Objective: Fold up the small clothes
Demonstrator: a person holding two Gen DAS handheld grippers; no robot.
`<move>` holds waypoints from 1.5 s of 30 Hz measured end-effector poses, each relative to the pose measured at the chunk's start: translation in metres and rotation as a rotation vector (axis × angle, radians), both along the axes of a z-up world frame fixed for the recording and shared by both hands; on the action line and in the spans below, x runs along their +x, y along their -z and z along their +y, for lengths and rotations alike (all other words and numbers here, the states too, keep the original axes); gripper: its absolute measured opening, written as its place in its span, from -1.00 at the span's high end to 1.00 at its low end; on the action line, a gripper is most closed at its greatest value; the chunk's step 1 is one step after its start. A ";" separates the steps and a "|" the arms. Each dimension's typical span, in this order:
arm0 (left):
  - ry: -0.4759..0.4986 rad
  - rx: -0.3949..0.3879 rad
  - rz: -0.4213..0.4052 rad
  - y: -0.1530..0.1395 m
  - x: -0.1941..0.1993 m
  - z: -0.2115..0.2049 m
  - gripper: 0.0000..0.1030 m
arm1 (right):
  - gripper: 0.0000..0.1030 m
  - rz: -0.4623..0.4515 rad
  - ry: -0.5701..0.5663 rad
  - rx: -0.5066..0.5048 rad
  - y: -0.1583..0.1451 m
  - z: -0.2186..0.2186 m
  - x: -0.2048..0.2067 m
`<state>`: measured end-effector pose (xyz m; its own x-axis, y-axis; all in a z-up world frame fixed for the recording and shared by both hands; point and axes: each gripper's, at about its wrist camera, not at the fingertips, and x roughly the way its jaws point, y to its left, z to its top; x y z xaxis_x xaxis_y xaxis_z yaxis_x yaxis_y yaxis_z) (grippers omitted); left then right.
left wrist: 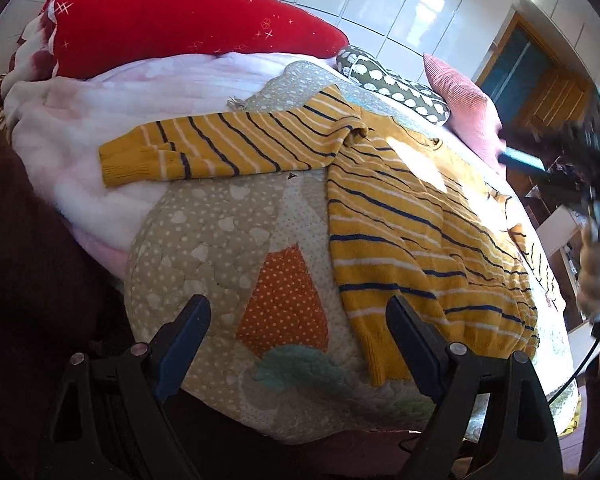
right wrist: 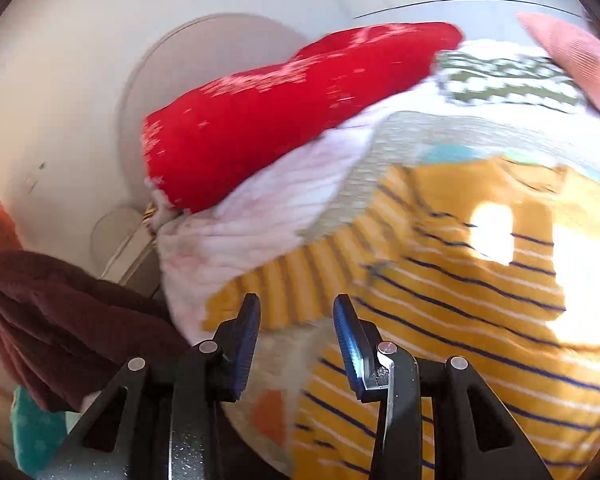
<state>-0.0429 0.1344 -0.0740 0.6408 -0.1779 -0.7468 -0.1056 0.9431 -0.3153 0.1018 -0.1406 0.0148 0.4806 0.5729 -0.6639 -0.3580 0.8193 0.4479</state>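
On quilt (left wrist: 204, 240), one striped sweater (left wrist: 400, 216), two pillows (left wrist: 396, 84)

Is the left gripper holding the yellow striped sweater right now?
No, the left gripper is open, and the yellow striped sweater lies flat on the quilt.

Home bedroom: bed with patchwork quilt (left wrist: 204, 240), pink blanket (left wrist: 100, 120), pillows (left wrist: 464, 96), glossy white wardrobe doors (left wrist: 400, 4), wooden door (left wrist: 540, 76).

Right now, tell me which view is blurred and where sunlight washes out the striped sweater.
Left wrist view: sharp, with a small sun patch near the collar of the mustard-yellow knitted sweater with navy and white stripes; only the right gripper is smeared. Right wrist view: motion-blurred throughout, glare blowing out the sweater at right.
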 end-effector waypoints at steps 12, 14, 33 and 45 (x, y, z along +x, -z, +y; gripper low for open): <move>0.154 -0.112 0.136 0.036 0.048 -0.068 -0.73 | 0.08 0.146 0.427 0.073 0.097 -0.228 -0.111; 0.159 -0.033 0.158 0.037 0.050 -0.084 -0.27 | 0.09 0.152 0.375 0.092 0.108 -0.214 -0.112; 0.157 0.171 0.207 0.016 0.006 -0.090 0.83 | 0.90 0.134 0.366 0.084 0.115 -0.221 -0.184; 0.109 0.401 -0.034 -0.046 -0.007 -0.112 -0.01 | 0.88 0.050 0.308 -0.038 0.086 -0.181 -0.167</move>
